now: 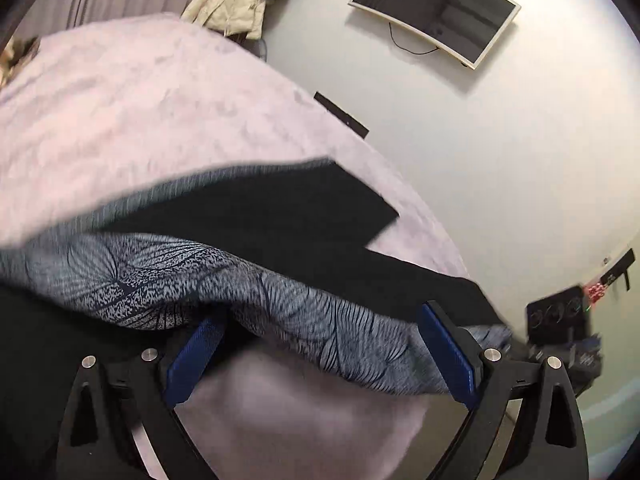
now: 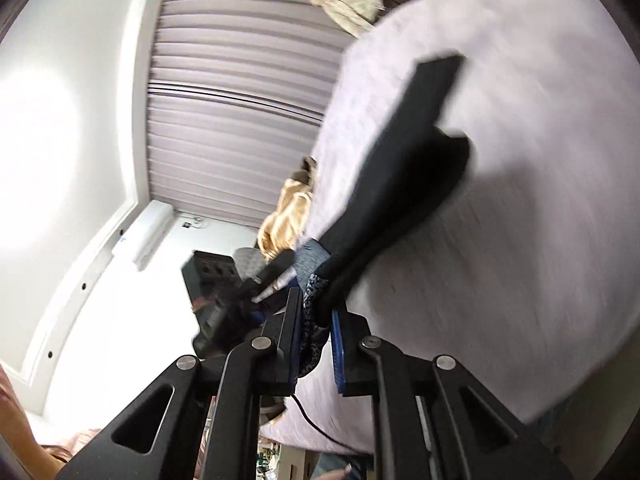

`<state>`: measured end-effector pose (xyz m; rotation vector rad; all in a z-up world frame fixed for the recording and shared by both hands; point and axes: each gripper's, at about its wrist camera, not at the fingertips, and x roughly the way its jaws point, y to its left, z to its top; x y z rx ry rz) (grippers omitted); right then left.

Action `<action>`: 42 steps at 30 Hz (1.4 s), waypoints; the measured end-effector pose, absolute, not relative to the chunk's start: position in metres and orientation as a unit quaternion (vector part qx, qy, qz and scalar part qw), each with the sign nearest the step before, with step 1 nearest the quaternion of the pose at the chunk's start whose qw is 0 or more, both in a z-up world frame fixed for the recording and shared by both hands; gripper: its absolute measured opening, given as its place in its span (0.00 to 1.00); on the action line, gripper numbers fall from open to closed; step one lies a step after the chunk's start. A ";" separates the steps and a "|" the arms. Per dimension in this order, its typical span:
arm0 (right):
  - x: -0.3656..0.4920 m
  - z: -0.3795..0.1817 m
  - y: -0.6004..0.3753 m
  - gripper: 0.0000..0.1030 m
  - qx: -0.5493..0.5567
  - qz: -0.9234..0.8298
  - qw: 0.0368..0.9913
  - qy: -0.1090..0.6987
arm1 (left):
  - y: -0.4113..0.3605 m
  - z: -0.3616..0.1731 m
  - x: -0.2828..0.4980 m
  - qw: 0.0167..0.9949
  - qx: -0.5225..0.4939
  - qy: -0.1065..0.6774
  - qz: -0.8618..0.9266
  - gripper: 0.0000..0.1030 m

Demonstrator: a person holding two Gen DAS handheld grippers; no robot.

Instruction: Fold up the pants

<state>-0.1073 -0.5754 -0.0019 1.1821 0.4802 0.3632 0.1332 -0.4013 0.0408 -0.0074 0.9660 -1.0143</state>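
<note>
**Desk:** Now, left wrist view first: which step is in hand?

**Photographer:** Mid-fold, by my reading. The pants (image 1: 256,220), black with a grey-blue leaf-print part, are lifted over the pale pink bed cover (image 1: 132,120). Their black legs trail toward the cover's far right edge, while the printed part hangs across the left gripper (image 1: 320,344). Its blue pads stand wide apart, cloth draped over the tips; nothing is pinched between them.

**Desk:** And beyond the bed?

**Photographer:** A wall-mounted screen (image 1: 436,12) hangs on the white wall, and a cream jacket (image 1: 232,4) sits past the bed's far corner.

**Desk:** Right wrist view?

**Photographer:** The right gripper (image 2: 314,340) is closed narrow on the pants (image 2: 404,184), clamping the printed edge between its pads. Black fabric stretches away from it over the bed cover (image 2: 520,200), legs pointing toward the far end. Motion blur softens the edges.

**Desk:** What does the next move call for?

**Photographer:** Likely the left gripper needs to close on its share of the edge, so both ends travel together and land square on the legs. That is a judgement only.

**Desk:** Any containers?

**Photographer:** None visible in either view, so nothing to report inside one.
</note>
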 end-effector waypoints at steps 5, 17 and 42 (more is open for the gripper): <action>-0.034 0.050 -0.611 0.14 0.514 0.136 0.820 0.214 | -0.432 0.070 0.186 0.767 0.010 0.442 -0.465 0.94; 0.033 0.034 -0.665 0.86 0.468 0.012 0.845 0.259 | -0.389 0.062 0.211 0.819 0.081 0.409 -0.393 0.94; 0.022 -0.045 -0.639 0.28 0.529 -0.009 0.782 0.330 | -0.186 0.010 0.151 0.861 0.056 0.460 -0.211 0.94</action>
